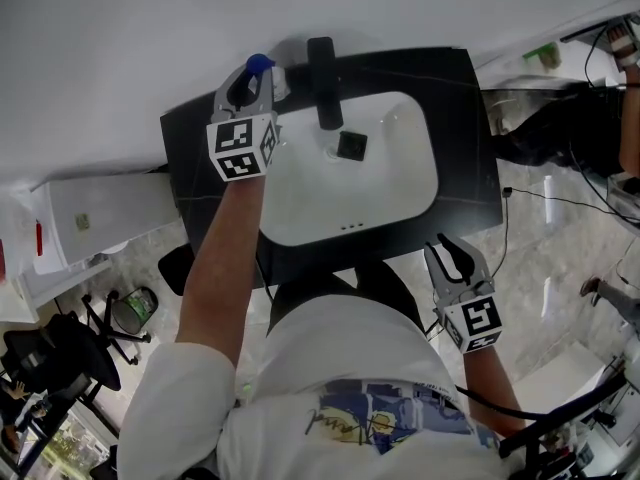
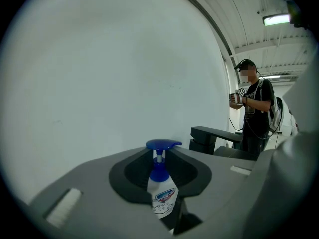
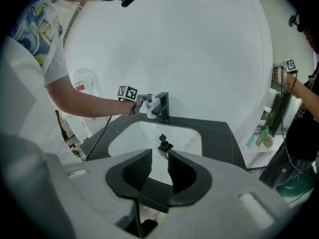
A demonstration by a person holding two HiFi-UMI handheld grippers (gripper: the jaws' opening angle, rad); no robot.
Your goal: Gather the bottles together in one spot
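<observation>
Nearest the lens, a white shirt (image 1: 340, 368) with a printed hem, filling the bottom of the head view. Just beyond it on the right, short of the near edge of the black counter (image 1: 470, 148), the right gripper (image 1: 448, 253): held low, jaws a narrow gap apart, gripping nothing. Through that gap in the right gripper view, only the white basin (image 3: 192, 136) and the dark drain stopper (image 3: 164, 147).

Across the basin, a bare left arm stretched to the far left corner of the counter. At its end, the left gripper (image 1: 246, 86), marker cube (image 1: 243, 146) facing up, tips close to the white wall (image 1: 150, 28). Jaws drawn in against a small bottle (image 2: 162, 195), pads pressing its white body from both sides. Blue pump head and neck standing upright above the pads, blue label facing the left gripper view.

Same bottle (image 1: 258, 64) in the head view: only the blue top showing past the fingertips, at the back of the counter, just left of the black faucet (image 1: 324, 78). From the right gripper view, bottle (image 3: 149, 108) and faucet nearly touching; unclear whether the bottle's base sits on the counter or hangs just above it.

Far to the right in the left gripper view, a second person (image 2: 254, 108) in dark clothes, standing well apart
</observation>
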